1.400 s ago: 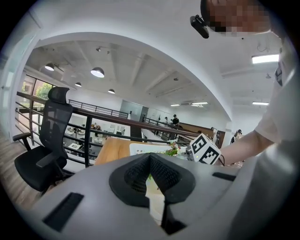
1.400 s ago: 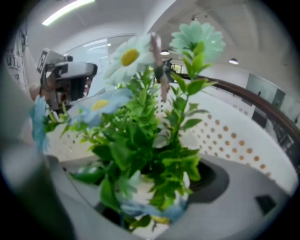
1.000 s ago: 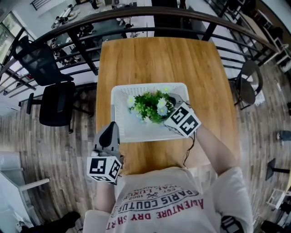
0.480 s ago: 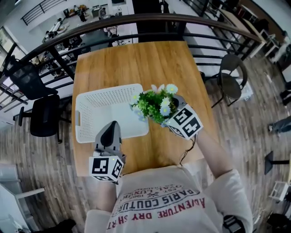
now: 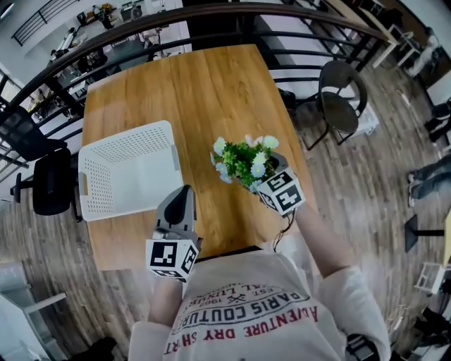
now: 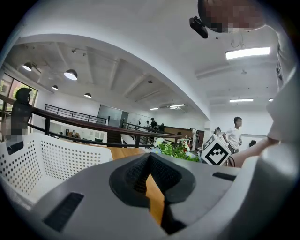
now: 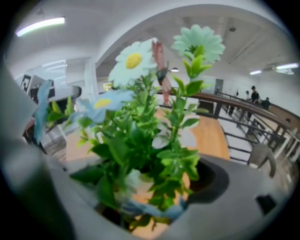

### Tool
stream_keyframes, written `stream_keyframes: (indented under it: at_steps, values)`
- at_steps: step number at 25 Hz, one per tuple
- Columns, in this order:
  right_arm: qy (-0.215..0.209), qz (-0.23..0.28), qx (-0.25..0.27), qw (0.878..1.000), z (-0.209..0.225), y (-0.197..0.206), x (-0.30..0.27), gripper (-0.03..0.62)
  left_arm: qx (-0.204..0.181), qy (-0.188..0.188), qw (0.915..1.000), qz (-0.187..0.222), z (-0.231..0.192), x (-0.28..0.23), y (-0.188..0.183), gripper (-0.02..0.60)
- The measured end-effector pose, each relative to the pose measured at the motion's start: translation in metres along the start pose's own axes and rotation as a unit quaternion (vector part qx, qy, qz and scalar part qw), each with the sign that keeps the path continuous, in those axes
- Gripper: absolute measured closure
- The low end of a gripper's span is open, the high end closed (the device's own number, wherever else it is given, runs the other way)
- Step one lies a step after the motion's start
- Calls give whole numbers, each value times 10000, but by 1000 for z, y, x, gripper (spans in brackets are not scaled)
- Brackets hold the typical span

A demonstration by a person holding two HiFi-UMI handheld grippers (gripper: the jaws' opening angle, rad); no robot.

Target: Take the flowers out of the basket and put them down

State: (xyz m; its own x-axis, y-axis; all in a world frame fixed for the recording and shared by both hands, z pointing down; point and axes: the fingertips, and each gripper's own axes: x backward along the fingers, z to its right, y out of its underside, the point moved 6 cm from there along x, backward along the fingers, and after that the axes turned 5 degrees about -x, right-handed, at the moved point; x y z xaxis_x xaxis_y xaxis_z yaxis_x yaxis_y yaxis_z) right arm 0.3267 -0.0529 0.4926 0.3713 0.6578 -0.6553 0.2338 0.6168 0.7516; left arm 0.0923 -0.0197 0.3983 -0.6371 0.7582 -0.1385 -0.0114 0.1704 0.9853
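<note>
The bunch of artificial flowers (image 5: 243, 161), green leaves with pale blue and white blooms, is over the bare wooden table (image 5: 204, 92), to the right of the white perforated basket (image 5: 130, 176). My right gripper (image 5: 266, 176) is shut on the stems. In the right gripper view the flowers (image 7: 150, 140) fill the frame and rise from between the jaws of my right gripper (image 7: 150, 206). My left gripper (image 5: 183, 196) is near the table's front edge, just right of the basket, shut and holding nothing. In the left gripper view I see my left gripper (image 6: 151, 161), the basket wall (image 6: 51, 159) and the flowers (image 6: 176, 150).
A dark metal railing (image 5: 211, 14) runs behind the table's far end. A black office chair (image 5: 49, 190) stands at the left and a round dark chair (image 5: 338, 99) at the right. Bare wood lies around and beyond the flowers.
My right gripper has carried the flowers out of the basket and rightward over the bare table. The left gripper has stayed near the front edge.
</note>
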Motion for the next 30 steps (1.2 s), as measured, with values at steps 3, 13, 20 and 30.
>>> stream_keyframes:
  at_steps: [3, 13, 20, 30]
  values:
    - [74, -123, -184, 9997, 9, 33, -10, 118, -14, 2, 9998, -194, 14, -3, 14, 571]
    - [-79, -377, -218, 9990, -8, 91, -69, 118, 74, -195, 9978, -635, 12, 5, 56, 571]
    - [-214, -398, -131, 9989, -20, 108, -88, 117, 279, -263, 9963, -768, 7, 10, 69, 571]
    - [-34, -20, -335, 9994, -19, 110, -89, 115, 274, -221, 9960, -827, 7, 10, 70, 571]
